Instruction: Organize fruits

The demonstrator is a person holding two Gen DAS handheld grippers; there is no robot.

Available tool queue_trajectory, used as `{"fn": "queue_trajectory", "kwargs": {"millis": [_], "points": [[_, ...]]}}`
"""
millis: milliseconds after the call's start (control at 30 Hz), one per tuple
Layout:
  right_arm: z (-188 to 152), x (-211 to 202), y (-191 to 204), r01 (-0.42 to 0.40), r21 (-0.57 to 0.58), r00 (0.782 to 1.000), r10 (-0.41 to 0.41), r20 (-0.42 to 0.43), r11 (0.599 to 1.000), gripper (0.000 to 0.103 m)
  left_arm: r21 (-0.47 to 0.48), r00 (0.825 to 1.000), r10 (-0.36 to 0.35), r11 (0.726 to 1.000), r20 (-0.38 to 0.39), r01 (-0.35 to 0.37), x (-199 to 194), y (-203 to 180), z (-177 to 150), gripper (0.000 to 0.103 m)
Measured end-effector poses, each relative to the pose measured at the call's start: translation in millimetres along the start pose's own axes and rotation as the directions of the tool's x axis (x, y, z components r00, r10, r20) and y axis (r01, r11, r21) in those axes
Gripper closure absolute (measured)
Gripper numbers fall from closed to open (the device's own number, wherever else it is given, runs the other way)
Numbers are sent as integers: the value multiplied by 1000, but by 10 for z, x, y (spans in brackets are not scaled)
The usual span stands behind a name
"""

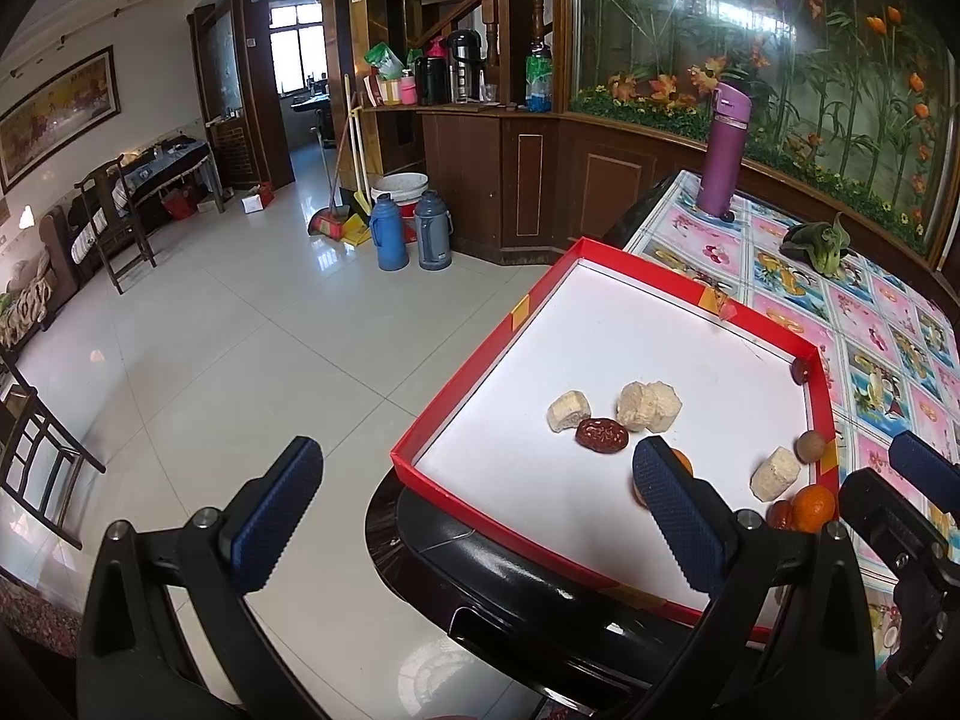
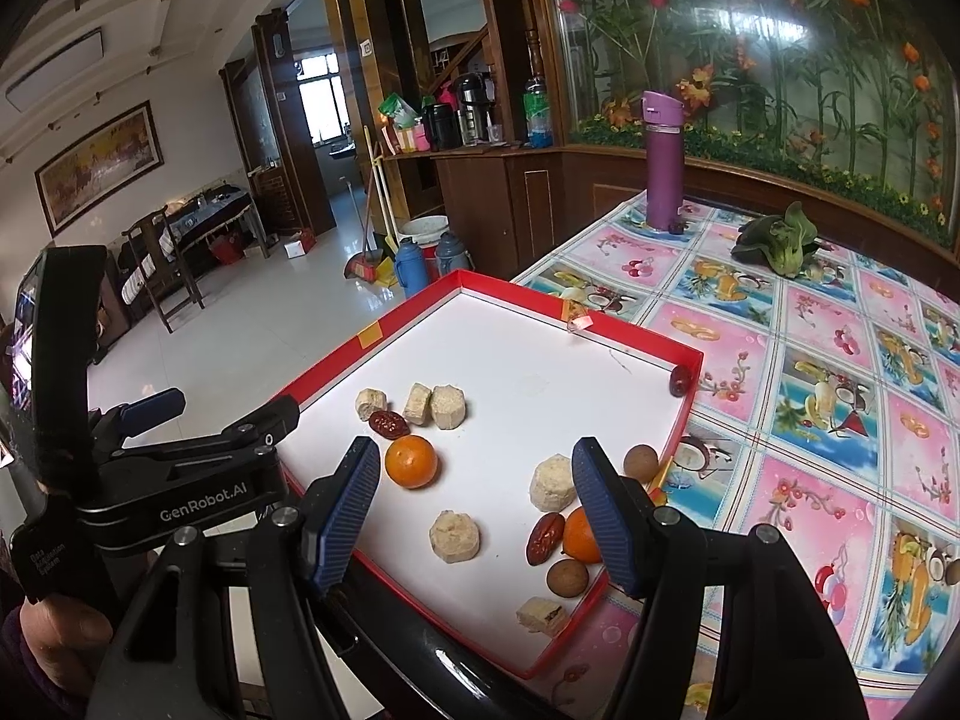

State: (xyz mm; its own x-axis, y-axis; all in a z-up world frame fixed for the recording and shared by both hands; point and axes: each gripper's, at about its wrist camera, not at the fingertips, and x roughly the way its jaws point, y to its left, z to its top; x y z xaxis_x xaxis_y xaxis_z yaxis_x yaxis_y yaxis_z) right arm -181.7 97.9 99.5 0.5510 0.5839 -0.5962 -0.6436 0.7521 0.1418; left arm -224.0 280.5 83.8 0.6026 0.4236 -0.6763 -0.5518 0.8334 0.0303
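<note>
A table (image 2: 810,360) under a fruit-print cloth sits on a pale tiled floor (image 1: 210,330), with a planted glass wall (image 2: 780,60) behind. On it lies a red tray (image 2: 672,456) lined white. The right view takes in the whole spread: two oranges (image 2: 410,461), dates (image 2: 545,537), brown round fruits (image 2: 567,576) and pale chunks (image 2: 455,535). The left view catches only part, plus thermoses (image 1: 390,234) on the floor. The right gripper (image 2: 474,507) is spread wide over the tray's near end, a chunk just between its fingers. The left gripper (image 1: 480,516), also spread, hangs at the tray's edge, a date (image 1: 602,435) just ahead of its right finger.
</note>
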Motion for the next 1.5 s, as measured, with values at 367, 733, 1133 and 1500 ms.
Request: {"fn": "queue_trajectory", "kwargs": {"millis": [367, 733, 1133, 1500], "points": [[21, -30, -37, 3, 5, 1000, -3, 9, 1000, 37, 4, 1000, 3, 1000, 11, -3, -70, -19, 47, 0], [36, -62, -43, 1, 5, 1000, -1, 18, 1000, 37, 9, 1000, 5, 1000, 17, -6, -100, -37, 71, 0], [37, -62, -46, 0, 7, 1000, 0, 18, 1000, 36, 12, 1000, 8, 1000, 16, -8, -114, -32, 78, 0], [1, -74, -42, -2, 10, 1000, 2, 14, 1000, 35, 14, 1000, 4, 1000, 8, -4, -113, -40, 49, 0]]}}
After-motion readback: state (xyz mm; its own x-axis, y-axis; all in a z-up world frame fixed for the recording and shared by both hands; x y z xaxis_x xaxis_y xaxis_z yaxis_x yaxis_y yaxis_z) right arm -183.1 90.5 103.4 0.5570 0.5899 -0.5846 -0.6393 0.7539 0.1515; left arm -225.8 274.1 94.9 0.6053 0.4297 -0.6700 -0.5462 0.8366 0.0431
